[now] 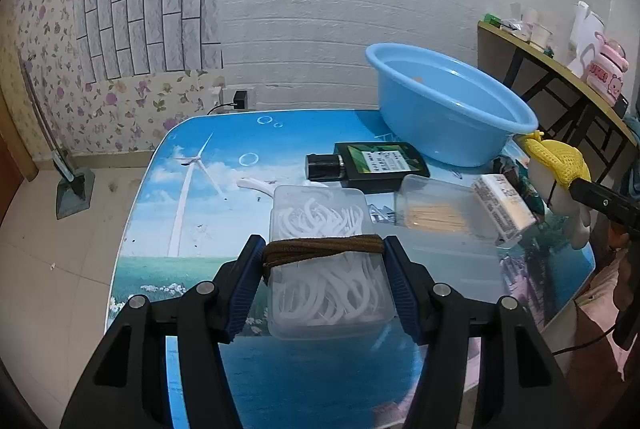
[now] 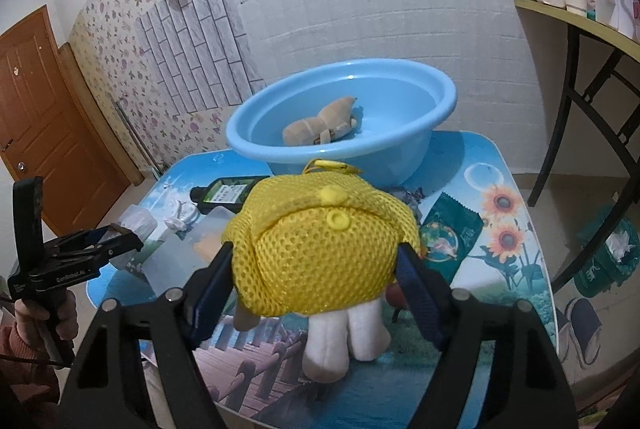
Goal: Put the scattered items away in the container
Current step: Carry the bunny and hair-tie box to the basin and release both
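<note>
The left hand-held gripper [image 1: 324, 249] is clamped on a coiled brown cord [image 1: 322, 247], its pads pressing each end so the coil's long axis runs straight across between the jaws. Just beneath and ahead of it on the desk [image 1: 192, 189] lies a clear box of white floss picks [image 1: 326, 269]. Past that sit a clear box of toothpicks [image 1: 448, 213] and a dark flat bottle [image 1: 376, 165].

The right hand-held gripper [image 2: 316, 257] squeezes a plush toy in a yellow mesh bag [image 2: 324, 241], white legs hanging below the jaws.

The blue basin [image 2: 344, 117], already holding a tan plush [image 2: 320, 127], lies straight ahead of the right hand-held gripper and closer to it; from the left one it sits ahead and to the right, so I judge the toy has the shorter trip.
</note>
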### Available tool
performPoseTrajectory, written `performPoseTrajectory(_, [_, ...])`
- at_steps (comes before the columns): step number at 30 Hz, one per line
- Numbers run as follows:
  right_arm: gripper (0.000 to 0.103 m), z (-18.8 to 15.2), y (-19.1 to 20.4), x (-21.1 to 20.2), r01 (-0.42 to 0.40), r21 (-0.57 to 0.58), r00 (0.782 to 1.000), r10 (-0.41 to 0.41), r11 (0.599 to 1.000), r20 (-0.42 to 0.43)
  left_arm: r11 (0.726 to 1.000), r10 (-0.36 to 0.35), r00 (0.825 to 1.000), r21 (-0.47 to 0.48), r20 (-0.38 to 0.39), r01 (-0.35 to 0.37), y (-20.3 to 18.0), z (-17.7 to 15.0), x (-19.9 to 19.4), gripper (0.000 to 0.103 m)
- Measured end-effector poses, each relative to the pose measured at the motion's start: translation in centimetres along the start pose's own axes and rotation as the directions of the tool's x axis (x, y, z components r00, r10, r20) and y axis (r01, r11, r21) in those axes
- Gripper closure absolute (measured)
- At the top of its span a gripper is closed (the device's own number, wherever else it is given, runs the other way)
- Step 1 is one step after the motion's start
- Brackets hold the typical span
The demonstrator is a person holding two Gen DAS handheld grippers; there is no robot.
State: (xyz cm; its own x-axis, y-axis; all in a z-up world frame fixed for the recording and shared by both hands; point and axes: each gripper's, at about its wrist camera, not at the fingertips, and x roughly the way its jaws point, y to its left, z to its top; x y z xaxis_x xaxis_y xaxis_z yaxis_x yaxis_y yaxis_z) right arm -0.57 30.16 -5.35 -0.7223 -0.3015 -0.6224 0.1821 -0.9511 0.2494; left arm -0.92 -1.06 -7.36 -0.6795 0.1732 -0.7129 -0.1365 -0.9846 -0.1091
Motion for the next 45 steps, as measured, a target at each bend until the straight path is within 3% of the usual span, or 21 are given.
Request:
performPoseTrajectory(22, [0.025,0.6,0.8,-2.5,-0.102,-0.026,0.992,0.104,0.994,0.076,0.999,-0.036,0.998,0.038,0.044,0.034,-2.8,2.2,-2.5,0.044])
performPoseTrajectory(34, [0.025,3.9,0.6,-2.7,-0.11,-0.045,0.982,0.116,0.993,0.151,0.994,-0.077,0.993,0.087,0.089,0.069,-5.3,6.4,-2.0,0.044])
performPoseTrajectory(45, [0.025,7.3,-1.2,-0.3,-0.094,-0.033,0.976,0.099,0.995,0.196,0.983,-0.123,0.989,0.148,0.083,0.11,-8.9,10.6,1.5,0.044])
